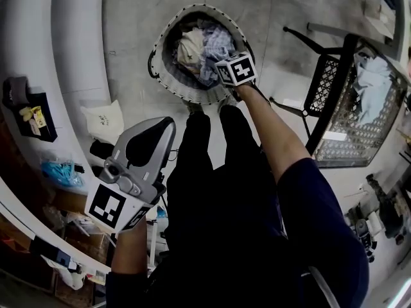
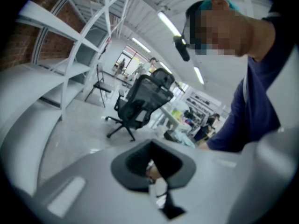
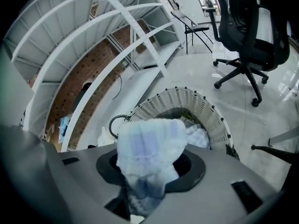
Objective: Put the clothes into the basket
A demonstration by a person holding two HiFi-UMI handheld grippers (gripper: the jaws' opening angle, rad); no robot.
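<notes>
The pale polished floor (image 1: 128, 18) lay open on most sides, with a white curved shelf rack (image 3: 117, 41) along one flank and a black mesh metal seat (image 1: 359, 108) well apart on the other. The white woven basket (image 1: 168, 37) stood on the floor just ahead of the person's feet, partly filled with clothes (image 1: 205, 47). Over its near rim hung the right gripper (image 3: 140, 204). Its fingers seemed to pinch the lower fold of a pale blue checked cloth (image 3: 149, 143), which bulged up above them. The left gripper (image 2: 156, 185) was held back at waist height, its fingers pressed close together with no cloth between them.

The main risk, as I judged it, was letting go too close to the near rim, where the cloth could drape over the edge or slip down to the floor. Bunched round the fingers as it was, it might also cling and come back up with them.

Room was generous: nothing stood above the basket's mouth, and the floor around it was bare. Only the person's own legs (image 1: 212, 172), close behind the arm, narrowed the way back.
</notes>
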